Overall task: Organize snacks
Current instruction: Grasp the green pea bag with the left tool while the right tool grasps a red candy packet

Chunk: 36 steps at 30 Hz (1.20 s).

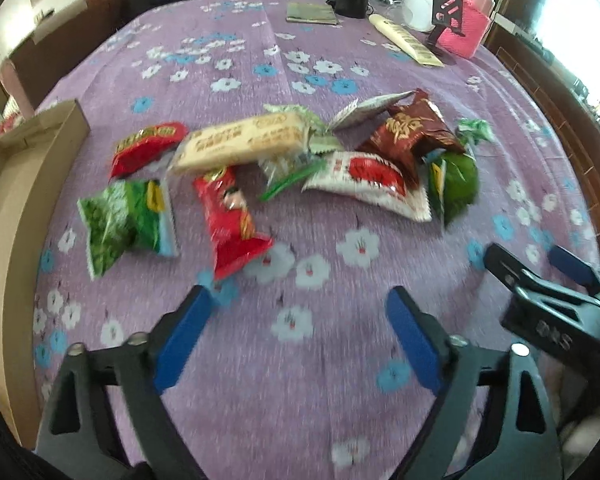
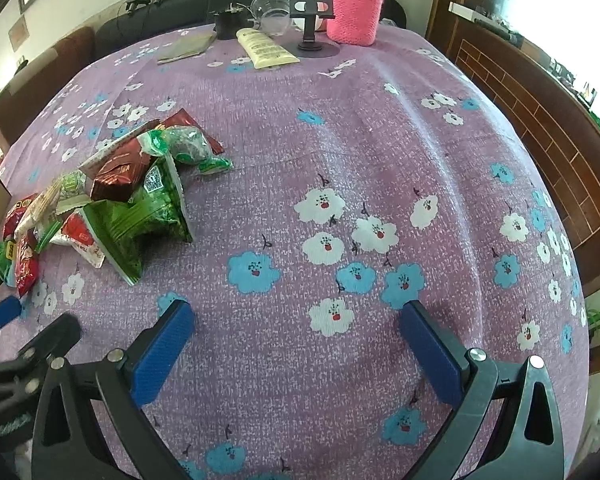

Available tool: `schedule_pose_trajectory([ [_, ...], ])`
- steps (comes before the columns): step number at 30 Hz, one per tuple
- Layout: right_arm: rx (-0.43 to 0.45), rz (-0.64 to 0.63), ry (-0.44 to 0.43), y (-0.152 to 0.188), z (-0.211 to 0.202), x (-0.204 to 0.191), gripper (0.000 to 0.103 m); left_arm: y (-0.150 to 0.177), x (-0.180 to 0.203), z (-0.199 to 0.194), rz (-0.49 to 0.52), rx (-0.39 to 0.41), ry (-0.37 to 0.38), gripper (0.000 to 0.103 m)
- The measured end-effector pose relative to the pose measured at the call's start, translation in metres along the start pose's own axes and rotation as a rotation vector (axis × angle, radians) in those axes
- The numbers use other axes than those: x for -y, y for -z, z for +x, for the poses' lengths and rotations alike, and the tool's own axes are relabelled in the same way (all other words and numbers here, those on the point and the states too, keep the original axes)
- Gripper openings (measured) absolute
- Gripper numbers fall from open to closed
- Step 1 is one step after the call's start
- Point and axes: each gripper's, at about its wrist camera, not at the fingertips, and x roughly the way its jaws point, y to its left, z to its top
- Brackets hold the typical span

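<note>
A pile of snack packets lies on the purple flowered tablecloth [image 1: 300, 360]: a beige cracker pack [image 1: 240, 142], red packets [image 1: 230, 220] [image 1: 146, 148], a green packet [image 1: 126, 220], a white-and-red packet [image 1: 370, 182], a dark red packet [image 1: 408, 132] and a green one [image 1: 454, 182]. An open cardboard box [image 1: 24, 184] stands at the left. My left gripper [image 1: 298, 300] is open and empty, just short of the long red packet. My right gripper [image 2: 298, 312] is open and empty over bare cloth, right of the pile [image 2: 140, 200]. It also shows in the left wrist view [image 1: 536, 268].
At the table's far edge stand a pink knitted bottle sleeve [image 2: 354, 10], a black phone stand [image 2: 312, 12], a cream tube [image 2: 266, 48], a clear cup [image 2: 272, 10] and a flat olive pouch [image 2: 186, 48]. A sofa lies behind; a wooden cabinet [image 2: 540, 120] stands right.
</note>
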Motion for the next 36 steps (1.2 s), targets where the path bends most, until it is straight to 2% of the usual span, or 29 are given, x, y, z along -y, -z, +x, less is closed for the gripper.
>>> schedule_pose_trajectory([
  [1, 0.001, -0.005, -0.001, 0.0, 0.0, 0.0, 0.103, 0.001, -0.004, -0.003, -0.016, -0.012, 0.026, 0.076],
  [3, 0.003, -0.011, -0.004, -0.001, 0.001, 0.0, 0.103, 0.002, -0.018, -0.012, -0.065, -0.044, 0.094, 0.055],
  [5, 0.003, -0.02, -0.004, -0.003, 0.001, 0.0, 0.102, 0.002, -0.033, -0.027, -0.101, -0.026, 0.114, 0.053],
  [7, 0.011, -0.011, -0.01, -0.005, -0.004, 0.002, 0.083, 0.003, -0.047, -0.042, -0.113, 0.015, 0.107, 0.053],
  [10, 0.026, 0.01, -0.068, -0.008, -0.016, 0.001, 0.075, 0.001, -0.069, -0.06, -0.101, 0.073, 0.083, 0.055],
  [13, 0.024, 0.009, -0.19, -0.014, -0.025, -0.011, 0.073, -0.005, -0.092, -0.058, -0.095, 0.08, 0.073, 0.056],
  [15, 0.0, -0.012, -0.308, -0.018, -0.027, -0.027, 0.072, -0.012, -0.102, -0.051, -0.074, 0.081, 0.068, 0.056],
  [18, -0.049, -0.046, -0.465, -0.02, -0.025, -0.061, 0.072, -0.023, -0.112, -0.043, -0.003, 0.071, 0.093, 0.056],
  [19, -0.056, -0.074, -0.495, -0.021, -0.024, -0.076, 0.069, -0.026, -0.114, -0.041, 0.022, 0.062, 0.107, 0.056],
  [24, -0.077, -0.157, -0.535, -0.025, -0.012, -0.133, 0.056, -0.037, -0.119, -0.027, 0.168, 0.011, 0.11, 0.055],
  [29, -0.095, -0.202, -0.545, -0.03, -0.005, -0.16, 0.054, -0.04, -0.125, -0.029, 0.23, -0.019, 0.162, 0.055],
  [32, -0.124, -0.215, -0.546, -0.03, 0.005, -0.173, 0.04, -0.043, -0.117, -0.025, 0.265, -0.021, 0.176, 0.055],
  [34, -0.12, -0.221, -0.525, -0.029, 0.002, -0.18, 0.019, -0.047, -0.112, -0.021, 0.278, -0.017, 0.178, 0.055],
  [36, -0.137, -0.2, -0.533, -0.029, 0.002, -0.176, 0.018, -0.052, -0.107, -0.015, 0.284, -0.022, 0.186, 0.055],
])
